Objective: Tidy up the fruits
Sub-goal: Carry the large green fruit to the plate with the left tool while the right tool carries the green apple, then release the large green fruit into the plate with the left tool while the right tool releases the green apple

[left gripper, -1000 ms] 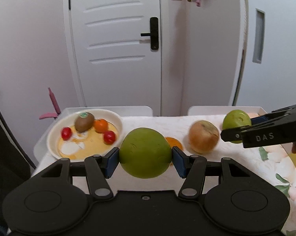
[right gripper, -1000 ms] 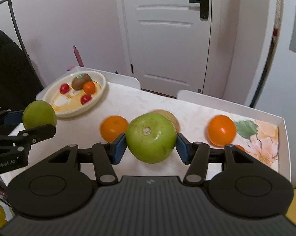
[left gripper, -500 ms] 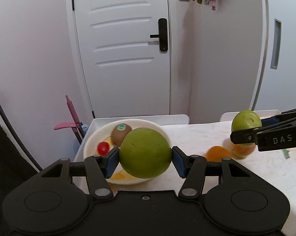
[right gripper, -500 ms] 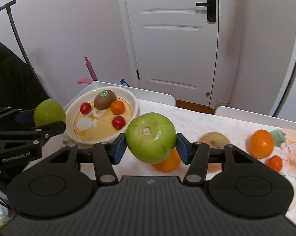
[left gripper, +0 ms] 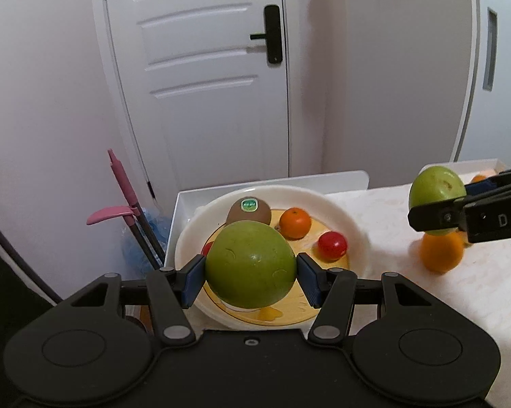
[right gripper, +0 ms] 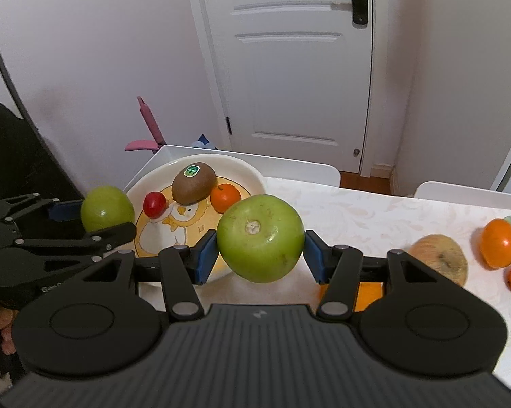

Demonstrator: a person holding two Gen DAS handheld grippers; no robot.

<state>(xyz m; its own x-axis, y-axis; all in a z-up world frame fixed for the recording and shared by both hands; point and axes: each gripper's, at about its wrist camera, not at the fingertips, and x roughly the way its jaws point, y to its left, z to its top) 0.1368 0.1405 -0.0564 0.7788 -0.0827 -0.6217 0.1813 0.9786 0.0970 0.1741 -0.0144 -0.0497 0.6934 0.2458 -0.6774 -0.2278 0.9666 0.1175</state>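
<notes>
Left wrist view: we carry apple (left gripper: 251, 264) clamped in left hand-held gripper (left gripper: 251, 280), over plate (left gripper: 352, 224). Right hand-held gripper (right gripper: 260, 256) clamps second apple (right gripper: 260, 238) beside plate. Next: lower, release onto bare patch.

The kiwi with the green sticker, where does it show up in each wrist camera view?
Left wrist view: the kiwi lies at the back of the plate, just above the held green apple.
Right wrist view: the kiwi sits upper left of centre, on the plate.
Shared landmark: the small orange beside it.

Two green apples (right gripper: 260, 238), several oranges (right gripper: 499, 243).
</notes>
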